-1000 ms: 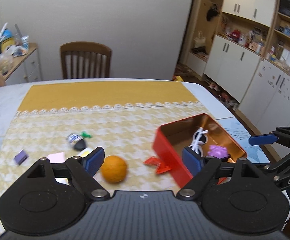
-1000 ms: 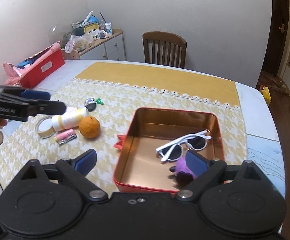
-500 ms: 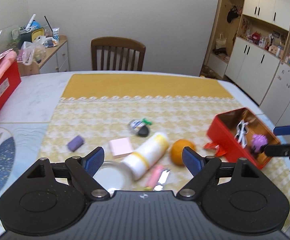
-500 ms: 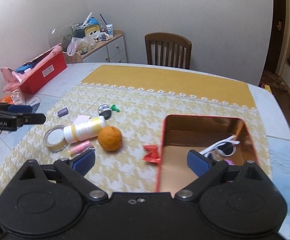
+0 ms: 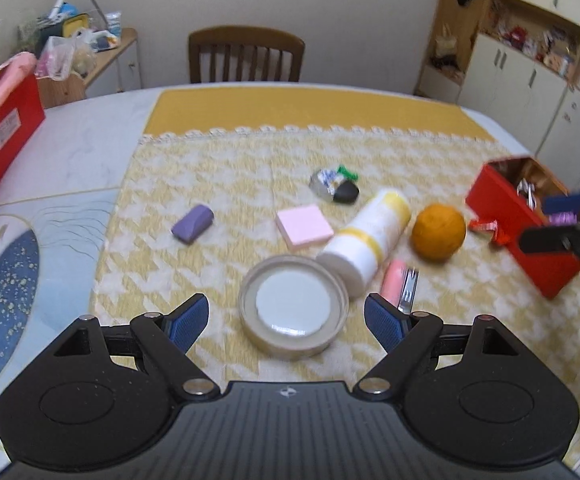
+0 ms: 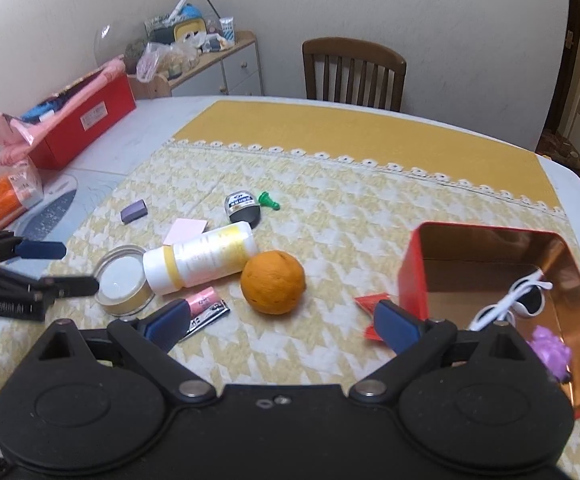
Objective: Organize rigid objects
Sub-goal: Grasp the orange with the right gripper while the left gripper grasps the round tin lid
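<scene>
Left gripper point(image 5: 285, 320), jaws wide & empty, hovers over round clear-rimmed white lid point(image 5: 293, 306) on bench w/ yellow cloth point(image 5: 249, 160), right gripper point(image 6: 281, 320) likewise open nr orange point(image 6: 272, 282); pick-up step, next: lower, close, carry to red tin point(image 6: 570, 248).

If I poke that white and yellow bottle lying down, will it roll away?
Probably. The bottle is round and lies on its side, so a sideways poke could roll it. The orange sits close by its end and might stop it. The woven tablecloth would likely slow it.
</scene>
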